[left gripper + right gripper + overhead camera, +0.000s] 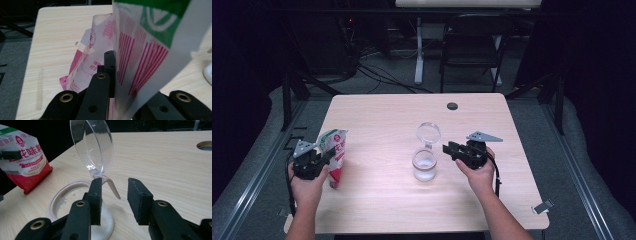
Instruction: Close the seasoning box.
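We have the wooden desk [382, 200] under everything. At its left edge stands the red-and-white pouch [336, 155], and our left claw [314, 162] is clamped tight on its upper part. Mid-desk sits the clear jar [424, 165], its hinged lid [428, 133] flipped up. Our right claw [452, 149] hangs just beside the jar, jaws apart, gripping nothing, the lid's hinge tab [112, 187] showing between them.
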The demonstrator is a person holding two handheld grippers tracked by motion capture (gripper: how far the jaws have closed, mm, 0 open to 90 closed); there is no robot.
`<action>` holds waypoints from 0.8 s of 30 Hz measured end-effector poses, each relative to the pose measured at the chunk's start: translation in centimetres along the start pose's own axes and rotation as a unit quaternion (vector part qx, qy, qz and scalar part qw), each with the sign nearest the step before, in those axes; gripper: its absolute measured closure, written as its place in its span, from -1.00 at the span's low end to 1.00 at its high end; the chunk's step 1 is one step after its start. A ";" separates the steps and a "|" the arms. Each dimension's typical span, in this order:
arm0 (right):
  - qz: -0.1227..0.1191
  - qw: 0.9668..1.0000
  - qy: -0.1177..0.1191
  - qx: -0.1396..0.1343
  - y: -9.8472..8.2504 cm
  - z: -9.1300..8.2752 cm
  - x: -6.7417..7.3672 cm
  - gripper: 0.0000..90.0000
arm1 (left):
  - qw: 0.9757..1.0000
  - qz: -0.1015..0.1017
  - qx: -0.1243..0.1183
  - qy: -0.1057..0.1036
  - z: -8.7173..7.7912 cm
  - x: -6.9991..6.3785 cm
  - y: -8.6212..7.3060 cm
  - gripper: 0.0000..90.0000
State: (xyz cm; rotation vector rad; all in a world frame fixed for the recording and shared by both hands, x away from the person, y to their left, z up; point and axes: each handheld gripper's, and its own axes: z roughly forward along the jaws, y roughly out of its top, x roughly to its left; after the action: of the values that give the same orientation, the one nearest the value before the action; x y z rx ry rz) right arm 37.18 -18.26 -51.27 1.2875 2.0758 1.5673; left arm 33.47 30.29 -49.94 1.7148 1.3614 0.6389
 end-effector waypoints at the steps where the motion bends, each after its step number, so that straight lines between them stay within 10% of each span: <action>1: 0.000 1.000 -0.002 0.001 -0.1 -0.1 0.0 0.43 | 1.000 -0.006 -0.001 0.002 -0.1 0.2 0.1 1.00; 24: -0.013 0.999 -0.023 -0.022 -0.3 -2.4 0.4 0.32 | 1.000 -0.008 -0.014 0.021 -0.4 0.9 2.1 1.00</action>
State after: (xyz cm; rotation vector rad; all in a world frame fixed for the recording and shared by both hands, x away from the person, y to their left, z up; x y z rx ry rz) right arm 35.25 -19.51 -50.49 1.2647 2.0103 1.5505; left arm 34.54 31.14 -48.02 1.6762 1.3879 0.6849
